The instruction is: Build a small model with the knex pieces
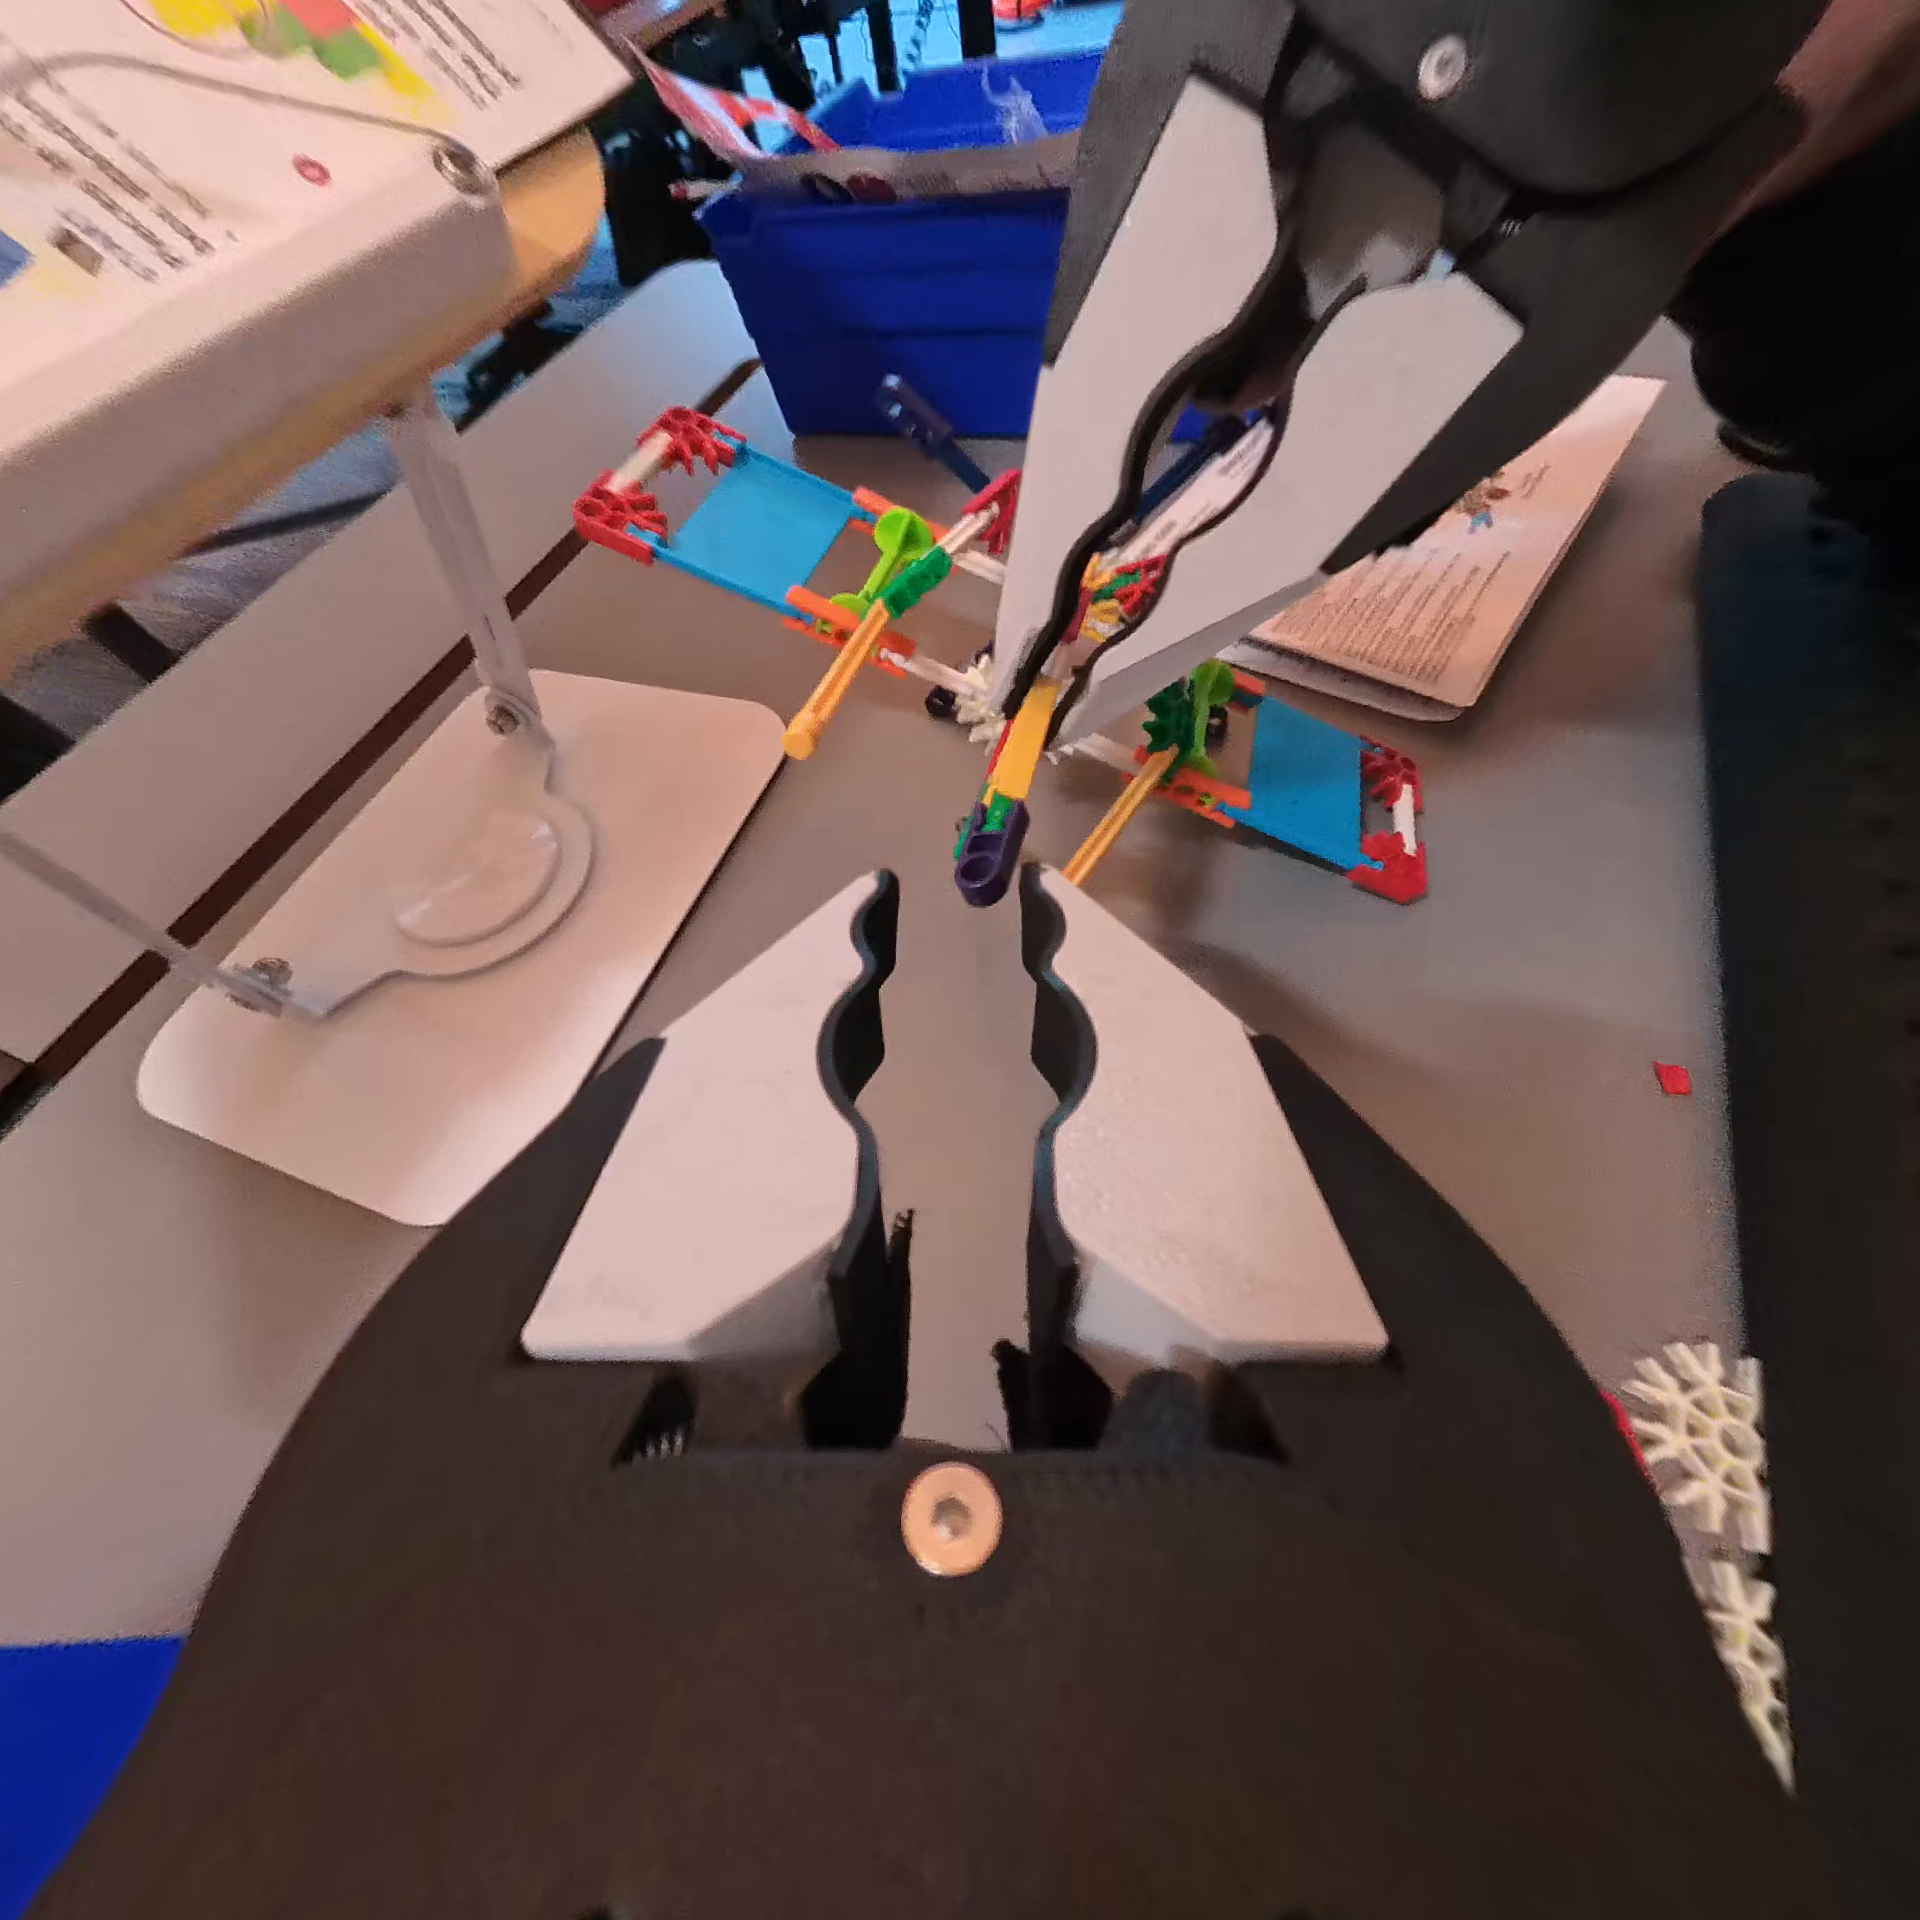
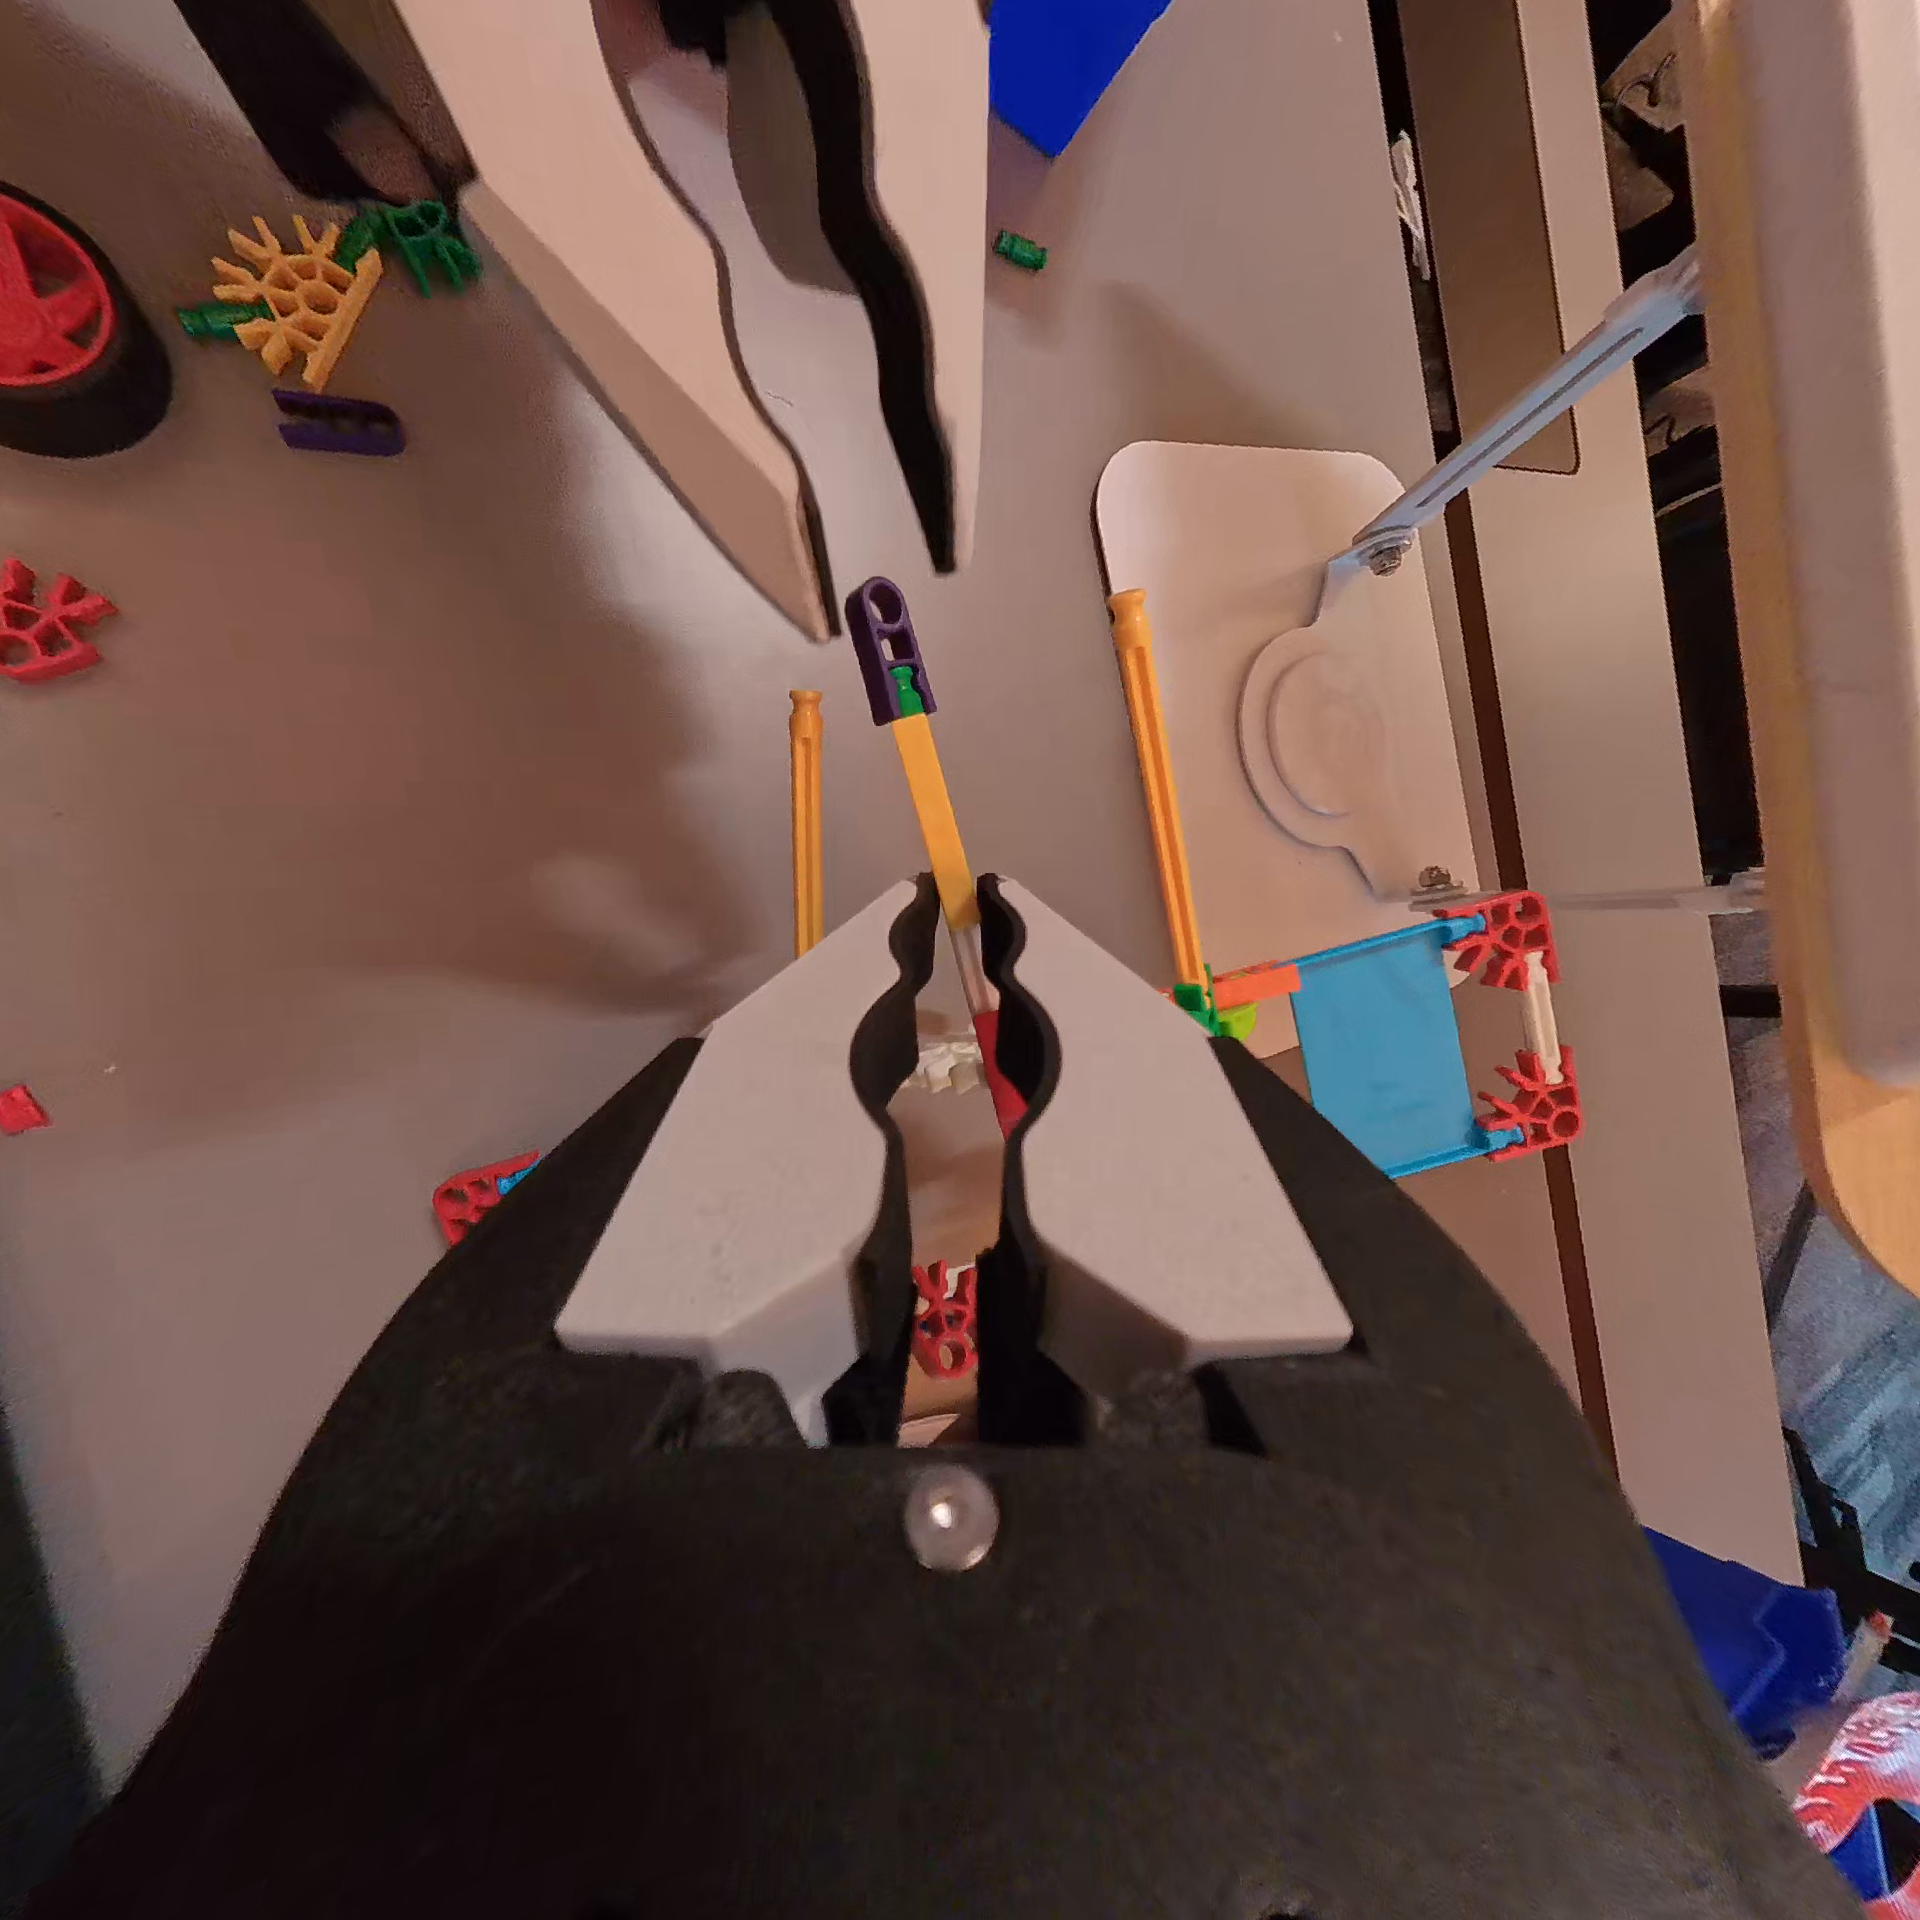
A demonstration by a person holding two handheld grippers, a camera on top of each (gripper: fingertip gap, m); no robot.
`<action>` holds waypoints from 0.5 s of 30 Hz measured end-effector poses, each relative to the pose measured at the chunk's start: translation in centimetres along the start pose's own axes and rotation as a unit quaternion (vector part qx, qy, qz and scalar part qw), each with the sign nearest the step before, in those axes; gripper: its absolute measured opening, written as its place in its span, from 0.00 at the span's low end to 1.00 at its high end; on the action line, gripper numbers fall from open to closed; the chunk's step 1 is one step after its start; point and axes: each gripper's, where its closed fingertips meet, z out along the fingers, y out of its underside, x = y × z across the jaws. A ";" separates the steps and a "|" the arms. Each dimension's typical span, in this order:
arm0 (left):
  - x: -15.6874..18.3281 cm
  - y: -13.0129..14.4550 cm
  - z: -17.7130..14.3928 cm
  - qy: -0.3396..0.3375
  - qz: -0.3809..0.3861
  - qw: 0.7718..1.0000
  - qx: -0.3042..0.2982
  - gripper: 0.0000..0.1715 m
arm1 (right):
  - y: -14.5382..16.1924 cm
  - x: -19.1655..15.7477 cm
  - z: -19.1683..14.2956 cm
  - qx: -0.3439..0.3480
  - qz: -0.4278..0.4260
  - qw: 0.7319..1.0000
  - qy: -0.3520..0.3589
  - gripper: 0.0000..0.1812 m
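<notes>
The right gripper (image 2: 958, 883) is clamped narrowly on a yellow rod (image 2: 935, 805), which sticks out past its fingertips and ends in a purple connector (image 2: 885, 649) with a small green piece seated in it. The left gripper (image 1: 958, 883) stands apart, its jaws a modest gap wide and holding nothing, with the purple connector just beyond its tips and not touching them. Behind the rod, on the grey table (image 1: 1507, 987), lie two blue-panelled assemblies with red corner connectors (image 1: 764, 520) (image 1: 1304, 784). To the rod's left in the left wrist view sits the white stand base (image 1: 436, 956); beyond it is a blue bin (image 1: 894, 301).
</notes>
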 end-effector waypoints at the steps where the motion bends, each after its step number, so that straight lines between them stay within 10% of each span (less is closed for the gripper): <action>1: 0.2 0.4 0.4 0.006 0.000 1.000 -0.007 0.12 | 0.0 0.0 0.0 0.000 -0.001 1.000 0.000 0.03; 9: 0.8 0.3 0.8 0.002 0.041 0.999 -0.007 0.05 | 0.1 -0.2 -0.2 0.003 -0.002 1.000 -0.006 0.03; 15: 0.7 -0.3 0.8 -0.097 0.243 0.965 -0.019 0.04 | 0.3 -0.2 -0.6 0.012 0.012 1.000 -0.022 0.03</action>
